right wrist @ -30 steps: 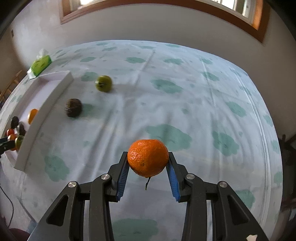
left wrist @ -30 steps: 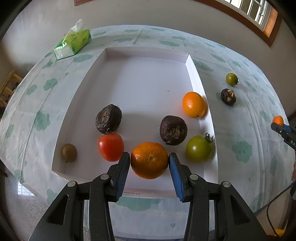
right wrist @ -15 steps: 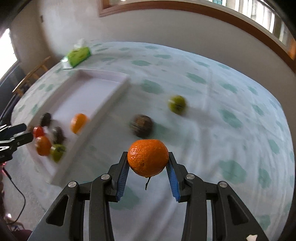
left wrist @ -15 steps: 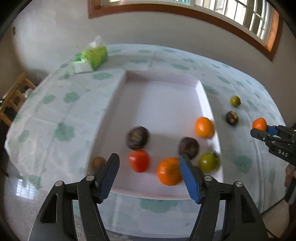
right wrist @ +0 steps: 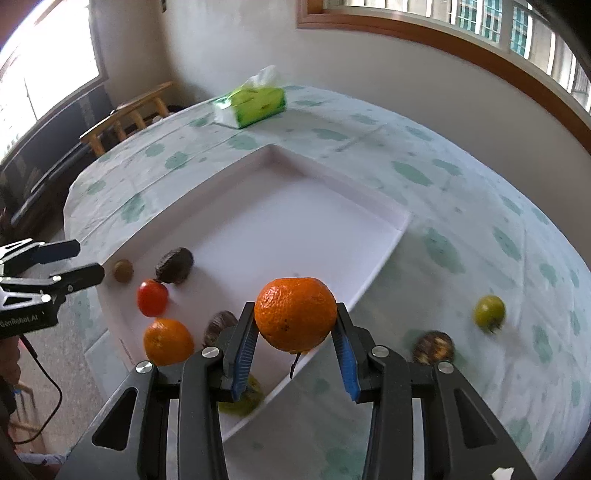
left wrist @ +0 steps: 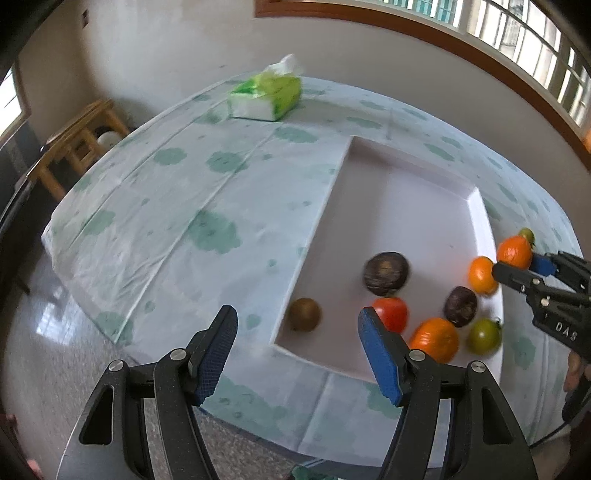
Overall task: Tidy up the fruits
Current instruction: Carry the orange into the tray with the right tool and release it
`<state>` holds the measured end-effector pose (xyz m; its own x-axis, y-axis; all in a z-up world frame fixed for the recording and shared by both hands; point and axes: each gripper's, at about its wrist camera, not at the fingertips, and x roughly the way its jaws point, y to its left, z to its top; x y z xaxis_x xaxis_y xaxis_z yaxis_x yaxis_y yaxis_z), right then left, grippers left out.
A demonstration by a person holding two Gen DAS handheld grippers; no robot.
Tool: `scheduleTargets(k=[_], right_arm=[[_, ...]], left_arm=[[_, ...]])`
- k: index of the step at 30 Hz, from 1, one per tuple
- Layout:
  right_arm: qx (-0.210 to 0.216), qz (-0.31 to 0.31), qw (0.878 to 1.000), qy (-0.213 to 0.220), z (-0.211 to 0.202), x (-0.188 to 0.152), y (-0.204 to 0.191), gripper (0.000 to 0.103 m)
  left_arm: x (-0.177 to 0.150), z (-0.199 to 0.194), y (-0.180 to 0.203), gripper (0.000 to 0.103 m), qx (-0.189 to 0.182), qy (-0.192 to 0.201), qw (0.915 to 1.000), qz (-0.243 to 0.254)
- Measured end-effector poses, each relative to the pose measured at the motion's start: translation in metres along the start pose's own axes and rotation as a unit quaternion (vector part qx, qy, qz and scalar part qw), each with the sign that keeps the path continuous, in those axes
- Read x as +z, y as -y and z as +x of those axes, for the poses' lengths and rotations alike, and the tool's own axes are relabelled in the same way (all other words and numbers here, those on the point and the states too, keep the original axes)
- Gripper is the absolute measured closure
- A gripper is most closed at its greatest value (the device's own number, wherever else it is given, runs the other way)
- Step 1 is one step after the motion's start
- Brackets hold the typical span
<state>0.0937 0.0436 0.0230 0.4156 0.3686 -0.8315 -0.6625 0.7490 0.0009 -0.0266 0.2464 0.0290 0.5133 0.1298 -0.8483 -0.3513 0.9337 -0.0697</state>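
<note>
3 oranges, 3 dark fruits, 2 green tomatoes, 1 red tomato, 1 kiwi.

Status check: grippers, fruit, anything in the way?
Left gripper open, empty. Right gripper shut on orange above tray. Green tomato, dark fruit on the tablecloth. Path clear.

Orange aloft over white tray — seven fruits inside; two outside.

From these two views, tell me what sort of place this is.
Probably a home dining room: a table under a floral plastic tablecloth, a tissue pack, a wooden chair and a wood-framed window.
</note>
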Motion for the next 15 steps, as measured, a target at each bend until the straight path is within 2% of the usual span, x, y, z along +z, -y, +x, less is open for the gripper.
scheduleTargets(k=[5, 15], right_arm=[[0.0, -0.023, 1.0, -0.011, 0.015, 0.007, -0.012, 0.066], [-0.003, -0.059, 0.998, -0.031, 0.043, 0.013, -0.028, 0.066]], left_arm=[[0.002, 0.002, -0.015, 0.034, 0.0, -0.006, 0.9998, -0.019], [0.002, 0.007, -0.024, 0.034, 0.008, -0.015, 0.9995, -0.026]])
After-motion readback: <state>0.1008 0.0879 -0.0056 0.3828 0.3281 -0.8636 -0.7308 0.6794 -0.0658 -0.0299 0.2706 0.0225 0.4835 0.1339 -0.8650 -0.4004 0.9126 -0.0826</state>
